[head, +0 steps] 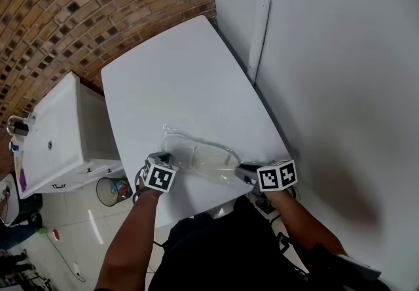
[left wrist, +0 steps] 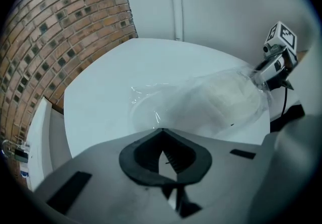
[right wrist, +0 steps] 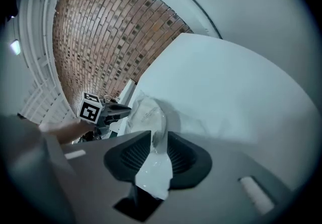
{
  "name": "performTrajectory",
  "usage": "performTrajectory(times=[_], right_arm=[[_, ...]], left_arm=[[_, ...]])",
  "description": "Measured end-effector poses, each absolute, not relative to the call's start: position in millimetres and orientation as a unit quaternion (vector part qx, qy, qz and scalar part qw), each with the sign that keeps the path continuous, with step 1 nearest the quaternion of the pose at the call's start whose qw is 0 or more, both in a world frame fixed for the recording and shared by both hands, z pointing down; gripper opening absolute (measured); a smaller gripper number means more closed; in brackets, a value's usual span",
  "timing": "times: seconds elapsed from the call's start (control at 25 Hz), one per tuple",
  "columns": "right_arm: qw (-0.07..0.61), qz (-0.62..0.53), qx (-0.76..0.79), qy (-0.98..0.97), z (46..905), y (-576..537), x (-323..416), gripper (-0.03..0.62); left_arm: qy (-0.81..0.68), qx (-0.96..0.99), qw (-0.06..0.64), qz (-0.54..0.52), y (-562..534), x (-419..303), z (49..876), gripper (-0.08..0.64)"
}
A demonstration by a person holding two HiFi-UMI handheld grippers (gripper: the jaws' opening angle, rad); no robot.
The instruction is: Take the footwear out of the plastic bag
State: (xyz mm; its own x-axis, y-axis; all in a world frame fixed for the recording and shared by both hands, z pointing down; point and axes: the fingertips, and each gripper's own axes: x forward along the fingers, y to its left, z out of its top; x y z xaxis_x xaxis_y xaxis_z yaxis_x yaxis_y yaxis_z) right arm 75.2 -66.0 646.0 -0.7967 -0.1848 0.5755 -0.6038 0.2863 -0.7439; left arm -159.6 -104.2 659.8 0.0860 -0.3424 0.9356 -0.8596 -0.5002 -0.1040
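The white bench [head: 177, 67] carries only the task's things, and they sit at its near edge, close to the person. There the clear plastic bag [head: 200, 155] lies flat on its side, stretched left to right between the two tools. The pale footwear [left wrist: 226, 98] is wholly inside it, toward the bag's right end, so by my reading nothing has been taken out yet. The work is at the stage of getting hold of the bag and finding its mouth. Opening it and drawing the footwear out are both left to do.

The left hand-held gripper [left wrist: 161, 131] points steeply down at the bag's left end with its jaws closed together, tips right at the film's edge. Whether a fold of film is caught between them I cannot tell. The footwear lies beyond and to the right of it, apart from its tips.

The right hand-held gripper [right wrist: 156, 135] is at the bag's right end with its jaws standing wide apart. A strip of the bag's film runs loosely up between them and does not look clamped. The footwear lies just to the left of its tips, inside the film.
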Motion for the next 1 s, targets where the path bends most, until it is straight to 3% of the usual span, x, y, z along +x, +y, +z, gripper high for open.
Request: performTrajectory(times=[0.56,1.0], right_arm=[[0.175,0.556,0.261,-0.769,641,-76,61,0.105],[0.068,0.568,0.216,-0.791,587,-90,97,0.043]], left_arm=[[-0.483,0.695,0.253,0.469,-113,-164,646,0.006],[-0.508,0.675,0.266,0.465,-120,-179,653,0.006]])
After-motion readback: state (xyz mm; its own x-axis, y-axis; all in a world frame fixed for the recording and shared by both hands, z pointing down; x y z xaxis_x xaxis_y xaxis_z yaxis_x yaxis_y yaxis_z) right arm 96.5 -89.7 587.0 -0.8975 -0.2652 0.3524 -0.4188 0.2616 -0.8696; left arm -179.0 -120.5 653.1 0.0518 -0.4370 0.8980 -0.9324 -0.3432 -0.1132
